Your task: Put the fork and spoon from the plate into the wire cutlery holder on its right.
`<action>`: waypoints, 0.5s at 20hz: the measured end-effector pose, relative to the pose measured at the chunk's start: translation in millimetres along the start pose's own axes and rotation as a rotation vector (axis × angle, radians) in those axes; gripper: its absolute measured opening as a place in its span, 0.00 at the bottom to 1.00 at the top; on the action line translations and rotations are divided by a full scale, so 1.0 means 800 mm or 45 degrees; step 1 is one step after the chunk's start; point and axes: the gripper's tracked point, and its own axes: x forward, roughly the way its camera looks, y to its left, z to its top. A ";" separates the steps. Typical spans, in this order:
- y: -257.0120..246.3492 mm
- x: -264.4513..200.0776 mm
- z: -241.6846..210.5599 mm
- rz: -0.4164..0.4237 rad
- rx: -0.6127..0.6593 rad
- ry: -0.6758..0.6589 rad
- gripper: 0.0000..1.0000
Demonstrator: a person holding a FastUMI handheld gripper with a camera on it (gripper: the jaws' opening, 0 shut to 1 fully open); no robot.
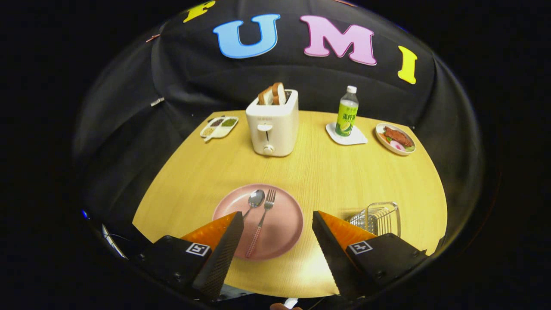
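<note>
On the wooden table (301,172) we hold the gripper (275,224) open over the plate (282,232), the fork (261,221) lying lengthwise between our fingers, handle toward us.

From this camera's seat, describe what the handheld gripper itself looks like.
The gripper has two wedge-shaped fingers that taper toward their tips, and the inner pads are finely ribbed. Each finger sits on a blocky black mount bearing a small square black-and-white marker tag. A thin light cable runs beside the left mount.
</note>
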 end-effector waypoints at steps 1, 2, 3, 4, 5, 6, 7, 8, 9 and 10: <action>0.005 0.010 -0.014 0.000 -0.010 0.048 1.00; 0.011 0.018 -0.026 0.005 -0.020 0.092 1.00; 0.018 0.026 -0.037 0.011 -0.032 0.132 1.00; 0.022 0.034 -0.047 0.015 -0.046 0.164 1.00; 0.026 0.041 -0.055 0.020 -0.053 0.189 1.00; 0.033 0.050 -0.060 0.036 -0.057 0.196 1.00; 0.035 0.059 -0.065 0.030 -0.072 0.208 1.00; 0.034 0.068 -0.075 0.011 -0.084 0.235 1.00; 0.036 0.076 -0.084 0.007 -0.083 0.266 0.99; 0.040 0.081 -0.089 0.009 -0.083 0.291 0.98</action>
